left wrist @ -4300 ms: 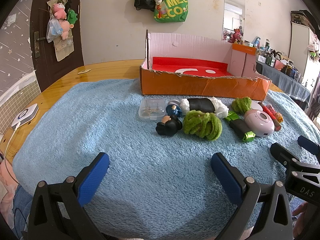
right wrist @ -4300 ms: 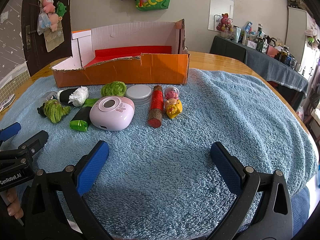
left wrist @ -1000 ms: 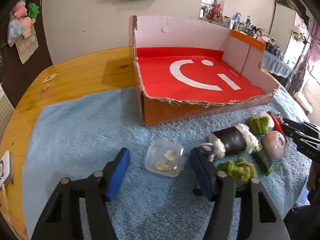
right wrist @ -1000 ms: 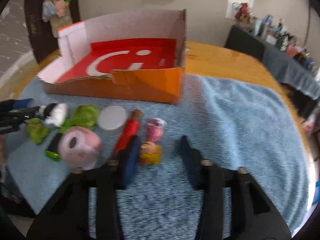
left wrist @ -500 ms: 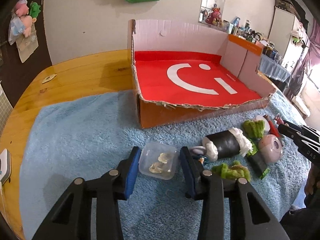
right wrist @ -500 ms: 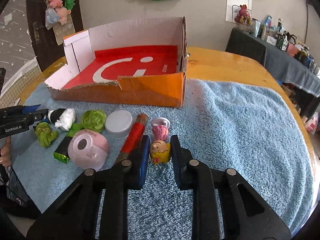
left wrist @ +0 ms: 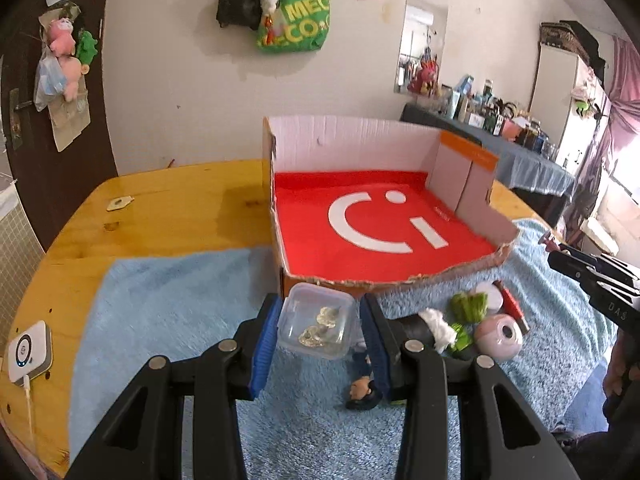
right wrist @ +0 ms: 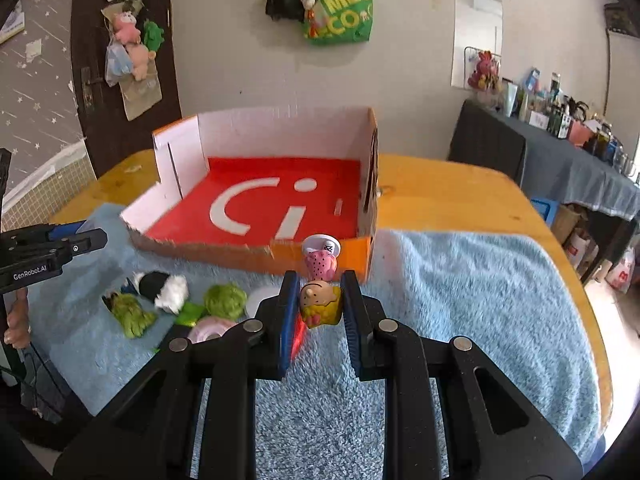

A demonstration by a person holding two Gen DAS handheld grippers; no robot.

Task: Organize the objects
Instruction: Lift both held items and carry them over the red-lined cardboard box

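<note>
My left gripper (left wrist: 320,332) is shut on a small clear plastic box (left wrist: 316,326) with pale bits inside, lifted off the blue towel (left wrist: 168,312). In the right wrist view my right gripper (right wrist: 318,308) is shut on a little yellow cartoon figure (right wrist: 320,304), also raised; a pink strawberry-capped toy (right wrist: 320,260) shows just beyond it. The open orange cardboard box (left wrist: 464,164) with its red floor stands right behind both. Left on the towel are a black-and-white roll (left wrist: 424,326), green fuzzy bundles (right wrist: 130,314), a pink round gadget (left wrist: 498,336) and a dark figure (left wrist: 362,390).
A white puck device (left wrist: 28,350) with a cable lies on the wooden table (left wrist: 160,208) at the left edge. A person's hand (right wrist: 16,322) grips the left tool's handle. A cluttered side table (right wrist: 580,152) stands at the back right.
Both grippers closed on their things, the left on the clear box and the right on the yellow figure, then rose with them toward the cardboard box.
</note>
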